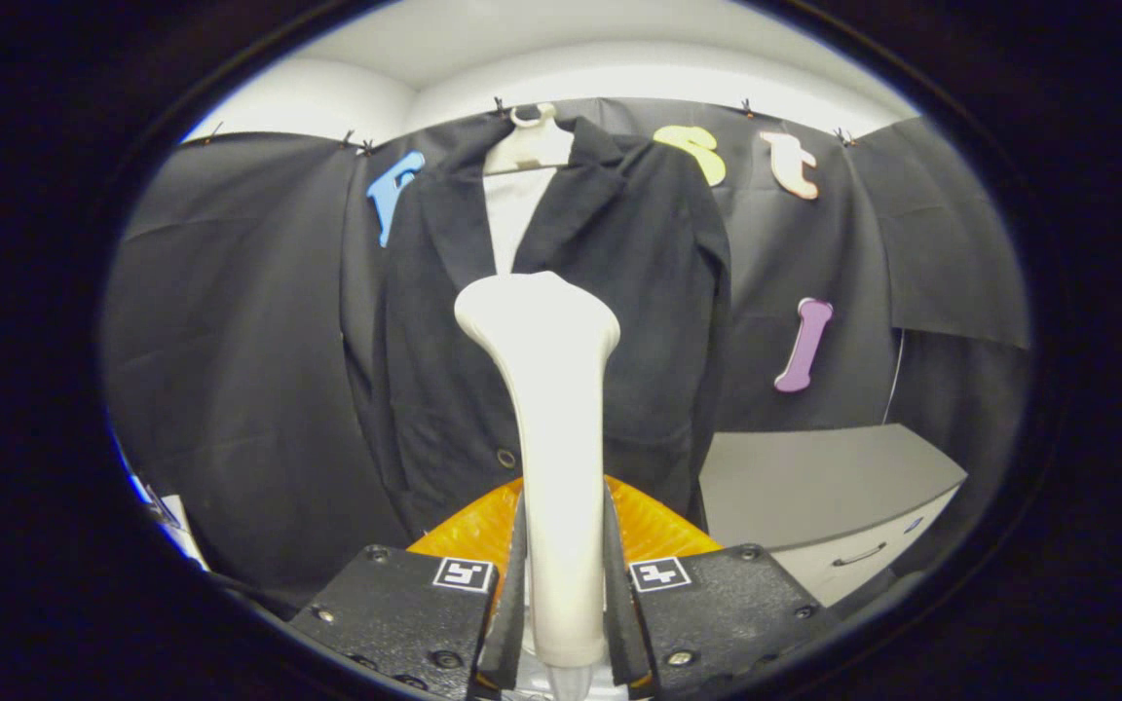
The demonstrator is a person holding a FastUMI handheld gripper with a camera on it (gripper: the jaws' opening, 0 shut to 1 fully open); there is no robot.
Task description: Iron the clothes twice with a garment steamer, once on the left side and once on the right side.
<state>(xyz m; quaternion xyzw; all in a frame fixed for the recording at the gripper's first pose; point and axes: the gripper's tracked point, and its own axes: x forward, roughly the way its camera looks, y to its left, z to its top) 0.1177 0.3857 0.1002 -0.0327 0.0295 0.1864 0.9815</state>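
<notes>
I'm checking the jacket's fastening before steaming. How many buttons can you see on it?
1: a button low on the jacket front, just left of the steamer that the gripper holds. The steamer may hide others.

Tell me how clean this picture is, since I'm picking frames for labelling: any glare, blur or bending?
Gripper view: strong fisheye bending, so the cabinet and wall edges curve. The white steamer, clamped between the gripper fingers, is brightly lit and nearly washed out. The dark jacket on its hanger shows little fold detail. No motion blur is evident.
</notes>
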